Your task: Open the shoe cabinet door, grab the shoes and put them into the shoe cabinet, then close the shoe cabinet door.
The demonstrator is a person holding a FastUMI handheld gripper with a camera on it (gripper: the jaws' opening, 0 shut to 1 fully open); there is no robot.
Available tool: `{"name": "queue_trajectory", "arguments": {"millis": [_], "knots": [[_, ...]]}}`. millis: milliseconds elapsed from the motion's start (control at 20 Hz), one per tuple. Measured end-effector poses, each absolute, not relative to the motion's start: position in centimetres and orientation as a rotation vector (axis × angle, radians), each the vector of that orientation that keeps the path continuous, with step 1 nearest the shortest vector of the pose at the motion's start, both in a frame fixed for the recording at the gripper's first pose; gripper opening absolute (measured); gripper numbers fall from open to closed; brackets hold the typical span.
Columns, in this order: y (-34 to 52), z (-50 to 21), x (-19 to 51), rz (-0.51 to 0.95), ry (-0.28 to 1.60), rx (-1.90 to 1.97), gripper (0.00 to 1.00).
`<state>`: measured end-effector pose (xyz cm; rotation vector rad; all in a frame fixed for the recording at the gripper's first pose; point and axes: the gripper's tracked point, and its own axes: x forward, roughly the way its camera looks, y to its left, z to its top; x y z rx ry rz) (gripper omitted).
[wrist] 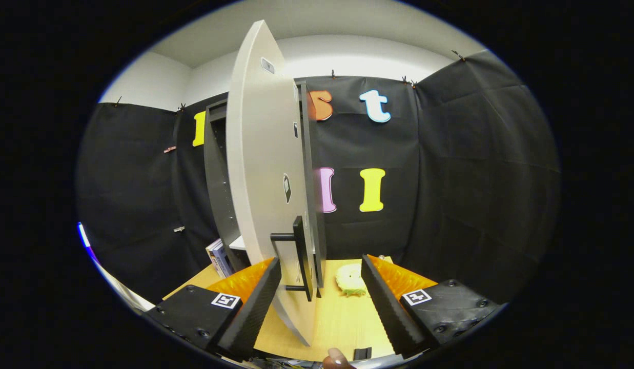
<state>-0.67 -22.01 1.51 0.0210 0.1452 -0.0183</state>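
Pale shoe cabinet door (260,169) swung open edge-on, black bar handle (300,256) low down, yellow-green shoe (351,280) lying on wooden floor beyond

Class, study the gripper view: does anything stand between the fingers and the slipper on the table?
Partly. The cabinet door, seen edge-on, and its black handle stand between the open gripper's fingers, nearer the left one. The pale slipper lies just beyond, right of the door, with nothing directly before it.

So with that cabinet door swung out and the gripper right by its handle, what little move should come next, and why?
Probably draw back from the door and turn toward the shoe. The door stands wide open, its black handle sits between the fingers of the open gripper with neither pressing on it, and the pale shoe lies on the wooden table just ahead.
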Motion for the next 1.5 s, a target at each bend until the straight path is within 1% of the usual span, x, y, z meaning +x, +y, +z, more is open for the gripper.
{"name": "queue_trajectory", "arguments": {"millis": [250, 750, 950, 1150, 1500], "knots": [[-22.4, 0.2, 0.6, 0.043, 0.177, 0.06, 0.98], [-20.5, -0.3, 0.4, 0.06, 0.145, 0.001, 0.97], [-20.7, -0.8, 0.3, 0.016, 0.136, -0.001, 0.97], [-20.3, -0.9, 0.9, 0.004, 0.15, 0.036, 0.97], [-16.8, -1.3, 2.9, -0.022, 0.115, 0.011, 0.97]]}}
